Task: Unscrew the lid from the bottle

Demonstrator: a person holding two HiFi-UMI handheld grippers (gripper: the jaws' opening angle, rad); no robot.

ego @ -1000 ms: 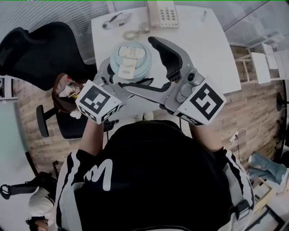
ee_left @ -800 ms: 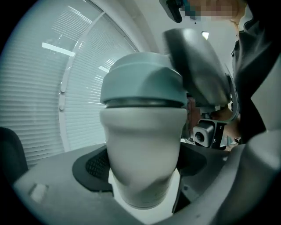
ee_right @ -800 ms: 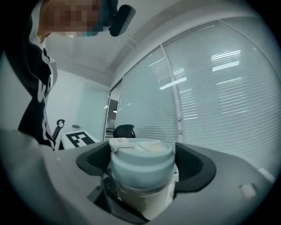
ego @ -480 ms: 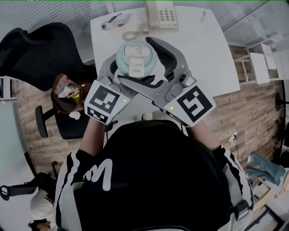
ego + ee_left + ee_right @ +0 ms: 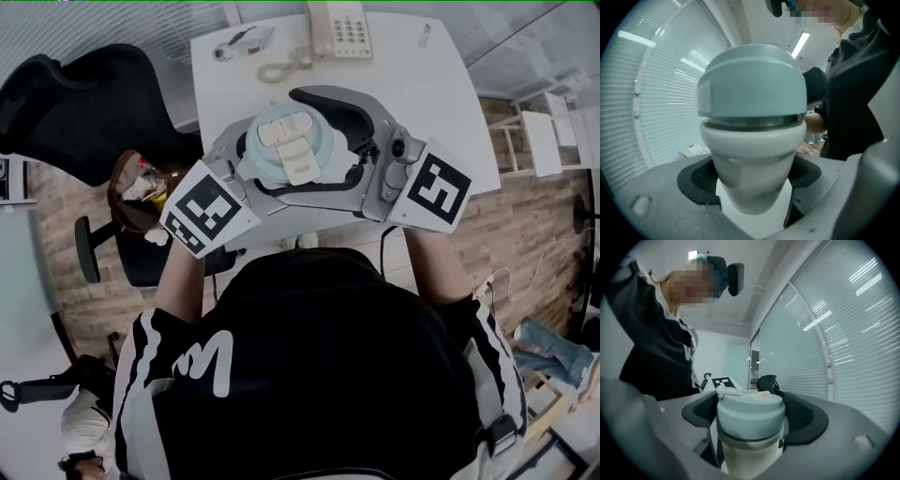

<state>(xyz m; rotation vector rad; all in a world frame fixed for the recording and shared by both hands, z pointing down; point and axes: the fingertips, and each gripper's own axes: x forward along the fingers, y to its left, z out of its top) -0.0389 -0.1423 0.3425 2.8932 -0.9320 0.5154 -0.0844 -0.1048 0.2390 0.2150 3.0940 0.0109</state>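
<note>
Bottle (image 5: 754, 154), body clenched in left gripper (image 5: 751, 180); right gripper (image 5: 752, 416) jaws just closed onto its lid (image 5: 289, 145); a weak hold could slip when twisting.

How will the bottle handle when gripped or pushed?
Bottle looks smooth and glossy, so probably slippery. Its wide lid overhangs a narrower body, so likely top-heavy and apt to tip. Rounded sides suggest it would roll if knocked over.

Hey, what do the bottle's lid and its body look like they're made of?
Lid: probably plastic, pale blue-green and matte, with a moulded cream flip tab on top. Bottle body: off-white, smooth, with a soft sheen; it looks like plastic, though coated metal can't be ruled out.
</note>
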